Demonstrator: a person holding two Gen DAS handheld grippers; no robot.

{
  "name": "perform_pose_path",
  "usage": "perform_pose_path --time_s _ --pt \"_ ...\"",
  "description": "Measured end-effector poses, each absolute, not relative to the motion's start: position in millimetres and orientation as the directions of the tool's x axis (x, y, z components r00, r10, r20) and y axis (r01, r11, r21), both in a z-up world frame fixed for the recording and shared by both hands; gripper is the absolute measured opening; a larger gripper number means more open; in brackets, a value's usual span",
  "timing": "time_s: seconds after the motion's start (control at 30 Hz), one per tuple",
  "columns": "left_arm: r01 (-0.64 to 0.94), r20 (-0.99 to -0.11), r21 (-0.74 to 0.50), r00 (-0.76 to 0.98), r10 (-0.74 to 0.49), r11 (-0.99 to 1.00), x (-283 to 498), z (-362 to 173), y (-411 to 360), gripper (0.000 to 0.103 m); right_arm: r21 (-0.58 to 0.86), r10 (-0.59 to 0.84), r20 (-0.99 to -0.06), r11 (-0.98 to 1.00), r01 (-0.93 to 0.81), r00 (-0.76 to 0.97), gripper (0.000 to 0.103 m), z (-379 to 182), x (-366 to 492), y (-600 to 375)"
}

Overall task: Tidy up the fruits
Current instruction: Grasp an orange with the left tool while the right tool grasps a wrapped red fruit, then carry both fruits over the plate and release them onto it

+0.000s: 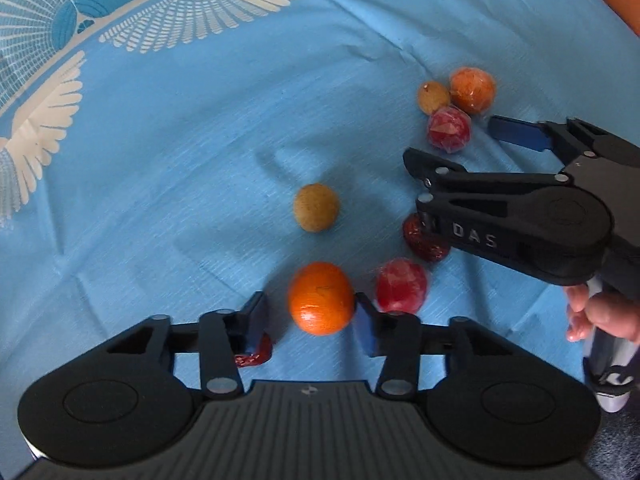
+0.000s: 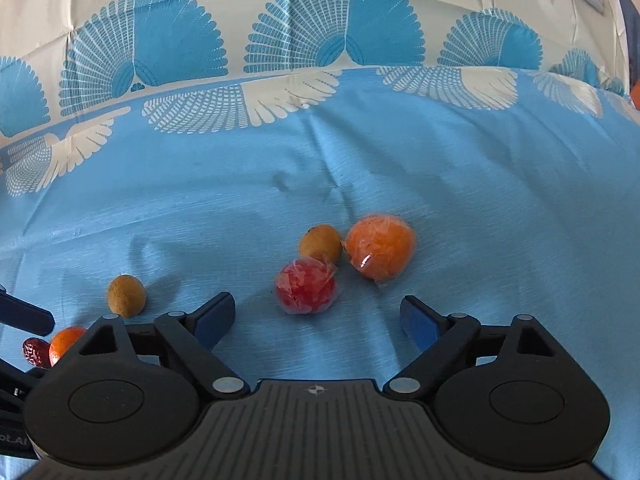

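Observation:
My left gripper (image 1: pixel 312 314) points down at a bare orange (image 1: pixel 320 298) lying on the blue cloth (image 1: pixel 180 160). The orange sits between its fingertips: the right pad touches it, the left pad stands a little apart. My right gripper (image 2: pixel 316 306) is open around a red fruit in clear wrap (image 2: pixel 306 288), with space on both sides. In the left wrist view the right gripper (image 1: pixel 448 140) comes in from the right, with that wrapped red fruit (image 1: pixel 448 128) between its tips. The bare orange (image 2: pixel 66 342) also shows at the right wrist view's left edge.
Loose on the cloth: a wrapped orange (image 1: pixel 472 90), two brown round fruits (image 1: pixel 316 208) (image 1: pixel 434 98), a second wrapped red fruit (image 1: pixel 402 286), and dark red dates (image 1: pixel 424 240) (image 1: pixel 256 354), one partly under my left finger. A hand (image 1: pixel 600 316) holds the right gripper.

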State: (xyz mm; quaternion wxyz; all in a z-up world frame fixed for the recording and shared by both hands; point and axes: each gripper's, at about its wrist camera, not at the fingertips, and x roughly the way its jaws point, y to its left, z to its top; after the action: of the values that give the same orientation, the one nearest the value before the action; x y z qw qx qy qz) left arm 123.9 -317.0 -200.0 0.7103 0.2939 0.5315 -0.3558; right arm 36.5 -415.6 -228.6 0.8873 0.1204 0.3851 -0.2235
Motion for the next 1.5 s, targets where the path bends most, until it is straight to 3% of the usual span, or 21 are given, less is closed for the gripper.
perform_pose_path --time_s 0.03,0.1,0.5,0.97,1.2,1.5 --pt "0.816 -0.961 0.028 0.180 -0.208 0.578 123.4 -197.5 -316.2 0.034 0.019 -0.326 -0.724 0.872 0.489 0.608 0.063 -228.2 36.9 -412.9" --pt "0.812 -0.952 0.018 0.192 -0.238 0.583 119.7 -189.5 -311.5 0.034 0.021 -0.318 -0.713 0.881 0.472 0.625 0.032 -225.6 35.0 -410.3" --pt "0.644 -0.895 -0.059 0.304 -0.326 0.763 63.5 -74.6 -194.0 0.034 0.131 -0.387 -0.646 0.793 0.595 0.658 0.032 -142.9 -88.3 -412.8" --pt "0.418 -0.865 -0.100 0.412 -0.287 0.903 -64.1 16.3 -20.4 0.034 0.237 -0.073 -0.562 0.940 0.245 0.824 0.032 -12.5 -176.8 -271.1" --pt "0.369 -0.835 -0.133 0.458 -0.304 0.920 -106.9 32.0 33.5 0.034 0.230 0.053 -0.569 0.969 0.096 0.821 0.032 11.0 -207.9 -193.3" --pt "0.317 -0.798 -0.177 0.508 -0.325 0.932 -127.2 44.5 76.6 0.034 0.174 0.100 -0.573 0.985 0.002 0.813 0.032 25.0 -221.5 -141.5"
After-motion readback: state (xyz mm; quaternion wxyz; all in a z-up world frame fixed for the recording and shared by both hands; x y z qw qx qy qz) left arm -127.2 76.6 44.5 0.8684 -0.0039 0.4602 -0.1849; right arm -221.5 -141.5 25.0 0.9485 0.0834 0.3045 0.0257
